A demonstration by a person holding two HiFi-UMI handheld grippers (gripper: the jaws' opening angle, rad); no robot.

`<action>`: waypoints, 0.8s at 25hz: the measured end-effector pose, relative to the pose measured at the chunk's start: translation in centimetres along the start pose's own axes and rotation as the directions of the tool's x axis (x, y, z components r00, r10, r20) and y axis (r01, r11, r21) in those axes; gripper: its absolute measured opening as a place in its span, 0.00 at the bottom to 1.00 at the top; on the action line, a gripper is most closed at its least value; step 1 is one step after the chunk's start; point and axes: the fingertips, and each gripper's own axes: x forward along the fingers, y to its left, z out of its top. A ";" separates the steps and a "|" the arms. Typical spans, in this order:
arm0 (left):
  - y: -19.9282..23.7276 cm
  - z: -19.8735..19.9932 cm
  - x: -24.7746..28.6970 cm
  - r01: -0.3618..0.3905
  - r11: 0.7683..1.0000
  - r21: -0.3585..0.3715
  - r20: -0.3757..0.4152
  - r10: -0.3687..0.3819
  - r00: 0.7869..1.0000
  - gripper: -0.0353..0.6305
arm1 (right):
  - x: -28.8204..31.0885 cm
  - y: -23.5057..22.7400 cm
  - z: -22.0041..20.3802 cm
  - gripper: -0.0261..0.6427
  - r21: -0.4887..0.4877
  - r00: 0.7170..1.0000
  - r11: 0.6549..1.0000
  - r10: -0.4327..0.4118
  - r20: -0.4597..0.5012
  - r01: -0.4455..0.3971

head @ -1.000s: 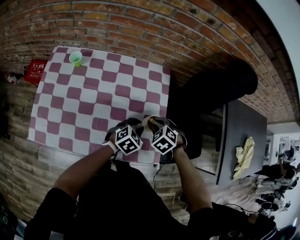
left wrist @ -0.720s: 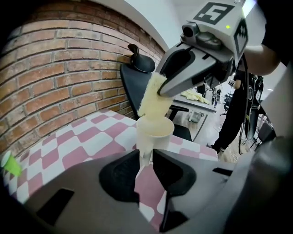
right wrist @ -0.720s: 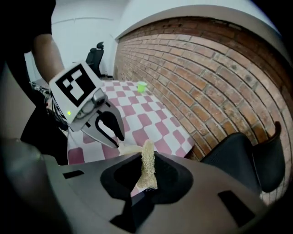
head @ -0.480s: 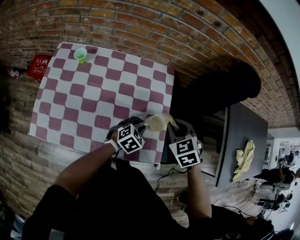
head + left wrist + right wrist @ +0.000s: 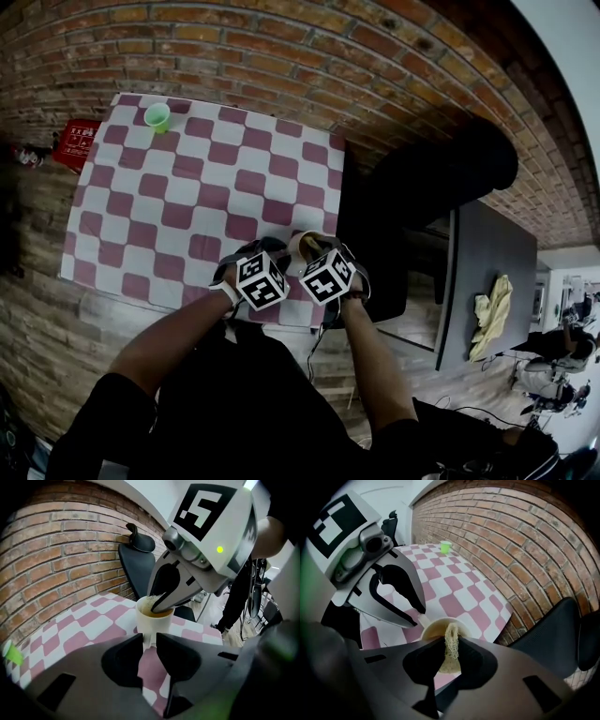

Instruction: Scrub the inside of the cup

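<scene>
A cream cup (image 5: 152, 619) stands at the near right corner of the pink-and-white checked table (image 5: 169, 202). My left gripper (image 5: 149, 641) is shut on the cup's handle, its marker cube (image 5: 261, 279) just left of the cup (image 5: 302, 244). My right gripper (image 5: 451, 646) is shut on a pale mesh scrubber (image 5: 451, 644), whose tip reaches into the cup's mouth (image 5: 436, 630). In the left gripper view the right gripper's fingers (image 5: 166, 597) dip over the cup's rim. The cup's inside is mostly hidden.
A small green cup (image 5: 157, 116) stands at the table's far left corner. A red box (image 5: 73, 142) lies left of the table. A black chair (image 5: 441, 173) is right of the table, and a dark side table (image 5: 483, 262) holds a yellow cloth (image 5: 487, 309).
Half a second ago my right gripper was drawn back to the right, leaving the cup's mouth uncovered. It has returned to the cup with the scrubber. The left gripper kept hold of the cup.
</scene>
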 end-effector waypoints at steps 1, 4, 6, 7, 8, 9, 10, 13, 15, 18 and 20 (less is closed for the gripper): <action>0.0 0.0 0.0 0.000 1.000 -0.002 0.000 0.000 1.000 0.20 | -0.2 -0.3 0.0 0.15 -0.009 1.000 1.000 -0.016 -0.004 0.016; 0.0 0.0 -0.1 0.000 1.000 -0.007 0.002 0.000 1.000 0.20 | -2.1 -1.3 0.4 0.15 -0.023 0.997 0.997 -0.073 0.009 0.073; 0.1 0.0 -0.2 -0.002 1.000 -0.007 0.002 0.002 1.000 0.20 | -4.0 -1.9 0.7 0.15 -0.004 0.994 0.995 -0.102 0.042 0.103; 0.2 0.0 -0.2 -0.002 1.000 -0.007 0.003 0.002 1.000 0.20 | -5.0 -2.2 0.8 0.15 0.015 0.991 0.993 -0.114 0.064 0.113; 0.2 0.0 -0.2 -0.001 1.000 -0.008 0.004 0.002 1.000 0.20 | -6.1 -2.7 0.9 0.15 0.038 0.988 0.992 -0.125 0.088 0.122; 0.2 -0.1 -0.3 -0.001 1.000 -0.011 0.005 0.001 1.000 0.20 | -7.3 -3.2 1.0 0.15 0.064 0.984 0.990 -0.135 0.112 0.129; 0.2 -0.1 -0.4 -0.001 1.000 -0.016 0.004 0.001 1.000 0.20 | -8.6 -3.7 1.1 0.15 0.087 0.979 0.987 -0.145 0.140 0.134; 0.3 -0.3 -0.4 -0.005 1.000 -0.023 0.007 0.006 1.000 0.20 | -11.6 -5.2 1.9 0.15 0.105 0.961 0.987 -0.145 0.236 0.123; 0.4 -0.5 -0.4 -0.009 1.000 -0.025 0.007 0.009 1.000 0.20 | -12.2 -4.9 2.5 0.15 0.021 0.961 0.996 -0.093 0.262 0.091; 0.2 -0.7 -0.3 -0.011 1.000 -0.028 0.003 0.011 1.000 0.20 | -10.2 -2.5 2.5 0.15 -0.213 0.978 0.977 0.020 0.208 0.025; 0.1 -0.7 -0.4 -0.014 1.000 -0.025 0.003 0.014 1.000 0.20 | -7.9 -0.9 2.1 0.15 -0.321 0.988 0.947 0.066 0.140 -0.017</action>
